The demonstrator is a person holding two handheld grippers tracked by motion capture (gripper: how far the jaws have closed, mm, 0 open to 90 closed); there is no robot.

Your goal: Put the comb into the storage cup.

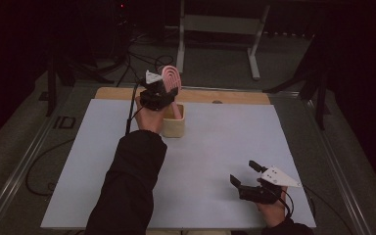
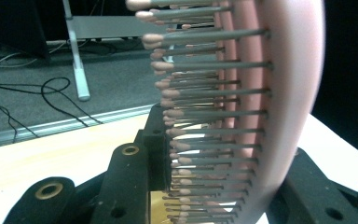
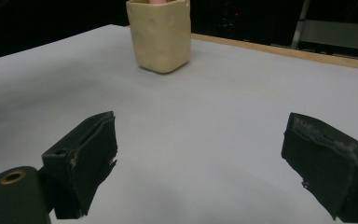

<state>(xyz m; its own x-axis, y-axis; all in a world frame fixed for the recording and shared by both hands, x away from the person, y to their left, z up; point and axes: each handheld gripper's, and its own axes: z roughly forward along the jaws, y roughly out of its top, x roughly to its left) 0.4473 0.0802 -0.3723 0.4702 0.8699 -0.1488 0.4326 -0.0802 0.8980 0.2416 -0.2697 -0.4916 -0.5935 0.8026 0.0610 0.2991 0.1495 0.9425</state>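
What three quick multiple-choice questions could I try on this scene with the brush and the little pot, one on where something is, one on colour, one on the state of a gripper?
1. Where does the beige pot stand?
A. on the far part of the white table top
B. on the floor
C. beside the right gripper

2. What colour is the hairbrush?
A. blue
B. pink
C. green

3. How is the right gripper?
A. shut on the pot
B. shut on the brush
C. open, holding nothing

Answers:
1 A, the high view shows the pot toward the table's far edge, near the left gripper.
2 B, the brush's body and bristle tips are pink in the left gripper view.
3 C, its jaws stand wide apart over bare table.
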